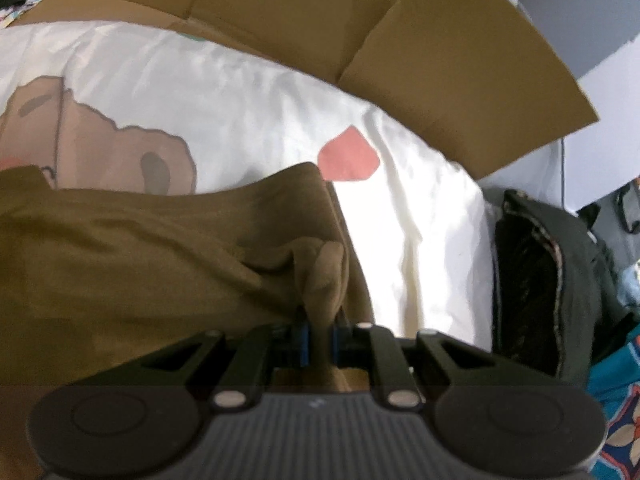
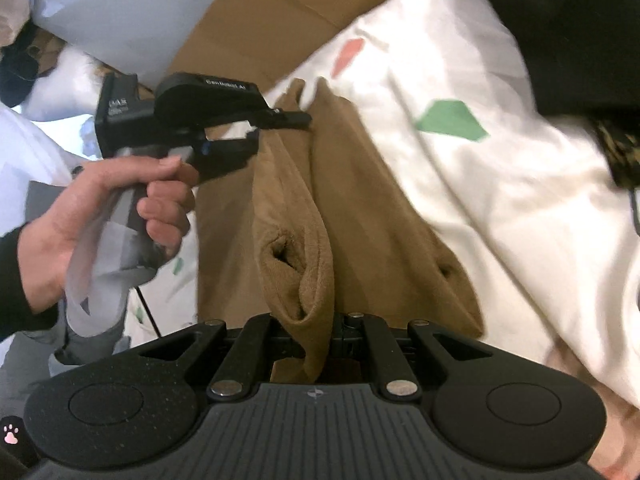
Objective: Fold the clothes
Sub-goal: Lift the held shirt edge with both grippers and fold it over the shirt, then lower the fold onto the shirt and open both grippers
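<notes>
While two hand-held grippers [image 1: 318, 340] [image 2: 318, 340] pinch it, one brown garment [image 1: 140, 248] hangs

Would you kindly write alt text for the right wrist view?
The right tool is shut on a bunched fold of a brown garment over white patterned bedding. At left, a hand holds the left tool, gripping the same garment.

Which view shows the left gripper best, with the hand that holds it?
The right wrist view: the whole left gripper shows from the side, with the hand. The left wrist view shows only its fingers, shut on the brown garment.
</notes>
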Action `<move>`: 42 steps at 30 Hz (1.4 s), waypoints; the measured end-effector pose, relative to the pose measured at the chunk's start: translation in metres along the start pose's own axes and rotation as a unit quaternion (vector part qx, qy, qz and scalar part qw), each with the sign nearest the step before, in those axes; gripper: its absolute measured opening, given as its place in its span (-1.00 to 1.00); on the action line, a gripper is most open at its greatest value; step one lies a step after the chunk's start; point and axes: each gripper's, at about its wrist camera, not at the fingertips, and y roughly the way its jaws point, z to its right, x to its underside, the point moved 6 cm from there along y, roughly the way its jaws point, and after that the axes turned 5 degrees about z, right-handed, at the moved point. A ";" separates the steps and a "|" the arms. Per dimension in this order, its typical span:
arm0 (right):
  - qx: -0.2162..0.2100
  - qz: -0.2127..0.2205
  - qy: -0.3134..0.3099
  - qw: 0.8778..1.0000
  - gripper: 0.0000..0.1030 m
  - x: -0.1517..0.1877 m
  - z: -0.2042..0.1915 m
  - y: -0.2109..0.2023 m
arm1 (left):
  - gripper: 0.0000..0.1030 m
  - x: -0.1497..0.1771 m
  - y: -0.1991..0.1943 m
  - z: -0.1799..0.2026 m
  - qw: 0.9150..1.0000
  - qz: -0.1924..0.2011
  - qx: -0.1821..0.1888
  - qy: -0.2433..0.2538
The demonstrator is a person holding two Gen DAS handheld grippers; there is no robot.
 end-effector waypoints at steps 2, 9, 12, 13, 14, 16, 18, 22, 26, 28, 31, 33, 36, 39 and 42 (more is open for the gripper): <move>0.010 -0.007 0.000 1.000 -0.89 0.003 0.004 -0.001 | -0.75 -0.001 0.002 0.001 1.000 -0.008 -0.003 0.004; 0.019 0.002 0.011 1.000 -0.82 0.007 0.014 -0.017 | -0.78 -0.006 0.002 0.010 0.999 -0.022 -0.010 0.024; 0.018 0.010 0.012 1.000 -0.89 0.008 0.015 -0.022 | -0.79 -0.009 0.001 0.017 1.000 -0.013 -0.012 0.024; 0.018 0.013 0.009 1.000 -0.91 0.008 0.015 -0.022 | -0.79 -0.010 0.001 0.018 1.000 -0.010 -0.012 0.024; 0.018 0.015 0.008 1.000 -0.93 0.009 0.015 -0.023 | -0.79 -0.010 0.000 0.019 1.000 -0.007 -0.011 0.024; 0.017 0.019 0.006 1.000 -0.94 0.009 0.015 -0.023 | -0.79 -0.008 0.001 0.020 1.000 -0.003 -0.009 0.022; 0.020 0.020 0.008 1.000 -0.95 0.009 0.016 -0.022 | -0.79 -0.007 0.005 0.019 1.000 -0.001 -0.011 0.015; 0.029 0.024 0.013 0.999 -0.96 0.009 0.023 -0.022 | -0.79 -0.007 0.013 0.021 1.000 0.003 -0.012 0.005; 0.040 0.021 0.024 0.999 -0.97 0.012 0.030 -0.024 | -0.75 -0.005 0.026 0.028 1.000 -0.007 0.002 0.015; 0.047 0.018 0.030 0.998 -0.96 0.013 0.035 -0.023 | -0.67 -0.008 0.027 0.032 0.999 -0.009 0.019 0.031; 0.053 0.021 0.035 0.998 -0.96 0.014 0.037 -0.027 | -0.58 -0.015 0.018 0.031 0.998 -0.018 0.039 0.045; 0.058 0.022 0.040 0.997 -0.95 0.014 0.040 -0.032 | -0.58 -0.022 0.008 0.030 0.997 -0.015 0.047 0.061; 0.064 0.014 0.049 0.997 -0.89 0.014 0.043 -0.039 | -0.54 -0.030 -0.009 0.029 0.994 -0.009 0.051 0.096; 0.068 0.013 0.041 0.997 -0.87 0.011 0.040 -0.049 | -0.54 -0.032 -0.020 0.032 0.989 -0.011 0.052 0.138; 0.075 0.027 0.027 0.996 -0.86 0.005 0.035 -0.061 | -0.54 -0.025 -0.022 0.036 0.982 -0.017 0.047 0.181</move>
